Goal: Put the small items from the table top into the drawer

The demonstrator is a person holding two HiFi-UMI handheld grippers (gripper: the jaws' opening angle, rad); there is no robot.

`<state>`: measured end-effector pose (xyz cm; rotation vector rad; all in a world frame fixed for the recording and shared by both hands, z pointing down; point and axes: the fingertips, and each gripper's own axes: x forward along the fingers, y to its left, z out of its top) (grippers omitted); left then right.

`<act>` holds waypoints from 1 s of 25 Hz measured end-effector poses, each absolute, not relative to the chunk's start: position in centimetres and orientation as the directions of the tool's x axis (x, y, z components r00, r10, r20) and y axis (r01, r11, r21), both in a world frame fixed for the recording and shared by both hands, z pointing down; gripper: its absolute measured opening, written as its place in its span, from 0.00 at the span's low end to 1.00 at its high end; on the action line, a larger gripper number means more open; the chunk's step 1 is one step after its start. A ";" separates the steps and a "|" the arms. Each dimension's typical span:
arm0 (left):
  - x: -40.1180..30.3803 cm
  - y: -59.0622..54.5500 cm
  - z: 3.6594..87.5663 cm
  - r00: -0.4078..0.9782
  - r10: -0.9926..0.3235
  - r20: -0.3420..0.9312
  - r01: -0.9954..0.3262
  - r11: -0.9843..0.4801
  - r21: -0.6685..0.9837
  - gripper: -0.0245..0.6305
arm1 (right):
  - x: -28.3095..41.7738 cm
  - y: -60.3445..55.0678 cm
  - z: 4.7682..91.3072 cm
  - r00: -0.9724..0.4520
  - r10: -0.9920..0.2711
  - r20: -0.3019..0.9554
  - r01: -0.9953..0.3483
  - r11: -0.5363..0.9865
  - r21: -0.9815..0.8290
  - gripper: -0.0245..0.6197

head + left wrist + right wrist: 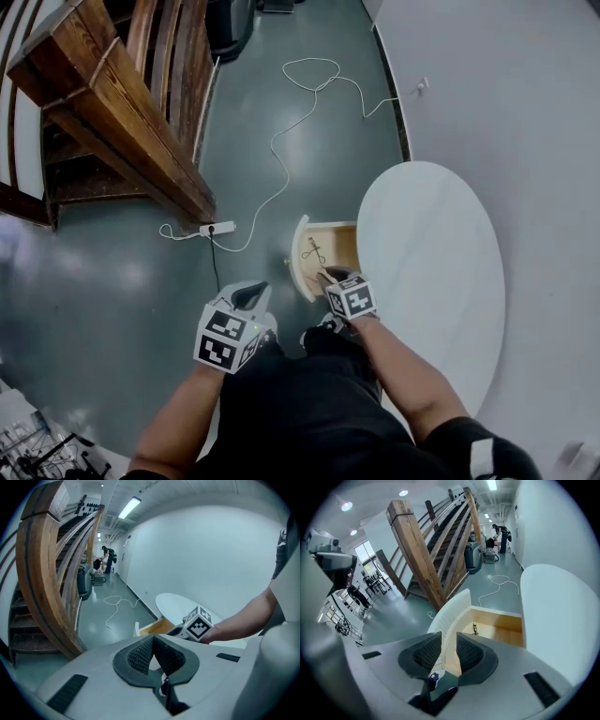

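Drawer front (453,612) clamped in R tongs (448,642), L tongs (153,641) clenched empty; white oval table (441,281), grey-green floor (141,272).

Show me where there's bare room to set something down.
The white table top is bare. The drawer floor is free toward the table; the small dark item and the right gripper on the drawer front crowd its outer end.

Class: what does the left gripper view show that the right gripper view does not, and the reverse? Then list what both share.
Left only: the right gripper and the person's forearm. Right only: a small dark item inside the drawer, and jaws clamped on the drawer front. Both: the white table, that drawer, the wooden staircase, a floor cable.
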<state>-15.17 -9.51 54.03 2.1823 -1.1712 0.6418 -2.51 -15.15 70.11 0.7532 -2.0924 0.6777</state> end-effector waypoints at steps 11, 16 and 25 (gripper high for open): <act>-12.6 -11.2 50.2 0.595 -0.575 0.562 -0.781 -0.579 0.235 0.06 | 0.5 -12.8 56.8 -0.561 -0.511 0.652 -0.774 0.603 -0.194 0.17; -10.3 -11.0 48.9 0.648 -0.536 0.541 -0.725 -0.652 0.223 0.06 | 3.5 -12.6 51.3 -0.518 -0.652 0.554 -0.843 0.500 -0.199 0.08; -7.3 -11.1 46.2 0.701 -0.506 0.503 -0.661 -0.725 0.193 0.06 | 9.5 -10.4 46.8 -0.422 -0.776 0.469 -0.904 0.402 -0.147 0.05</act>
